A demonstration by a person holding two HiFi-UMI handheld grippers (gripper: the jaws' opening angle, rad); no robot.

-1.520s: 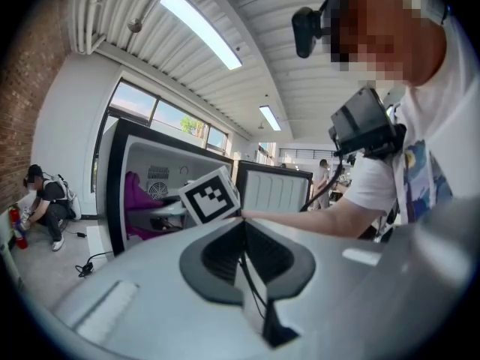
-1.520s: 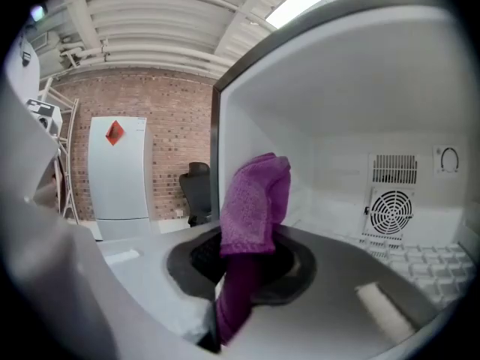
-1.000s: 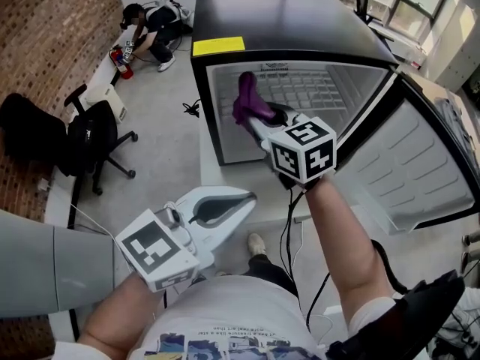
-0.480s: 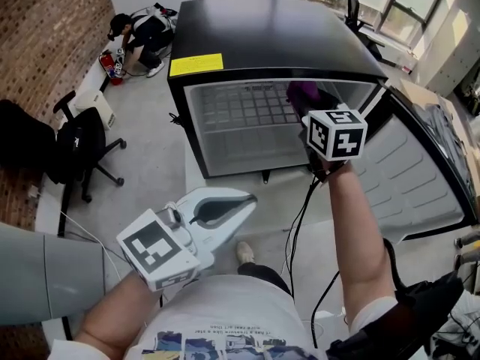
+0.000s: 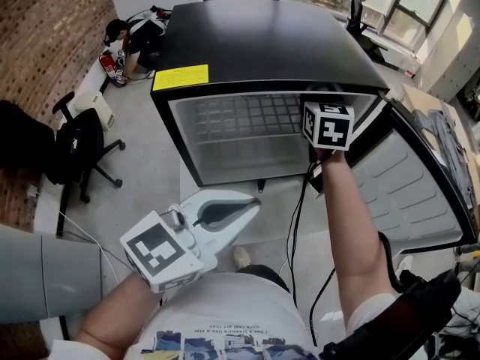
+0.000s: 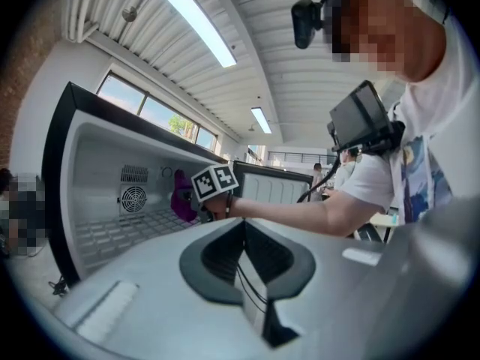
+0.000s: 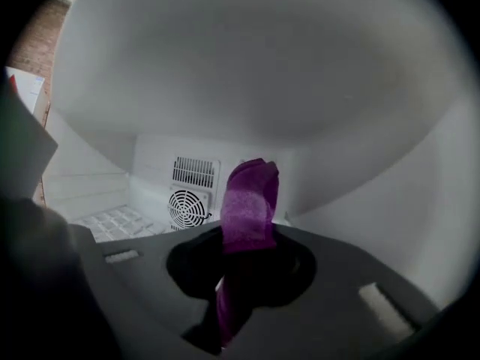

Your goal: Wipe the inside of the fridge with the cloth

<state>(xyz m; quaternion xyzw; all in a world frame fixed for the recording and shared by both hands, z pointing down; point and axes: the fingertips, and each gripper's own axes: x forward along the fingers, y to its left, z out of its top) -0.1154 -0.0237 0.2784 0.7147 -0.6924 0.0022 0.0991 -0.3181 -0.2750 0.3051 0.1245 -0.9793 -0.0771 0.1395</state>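
- Head view: the black compact fridge with a white plastic interior (image 5: pixel 262 43) stands with its door swung open. The white left gripper (image 5: pixel 247 203) hovers outside, in front of the fridge, jaws pressed together and empty.
- Left gripper view: the purple cloth (image 6: pixel 182 195) is inside the fridge, near its rear fan grille (image 6: pixel 133 199).
- Right gripper view: the dark right gripper (image 7: pixel 244 257) is inside the fridge, jaws pinching the cloth, which stands upright.

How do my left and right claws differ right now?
The right claw is shut on the purple cloth; the left claw is shut on nothing. The right claw reaches inside the fridge; the left claw hangs outside, low in front of it. Both have their jaws together.
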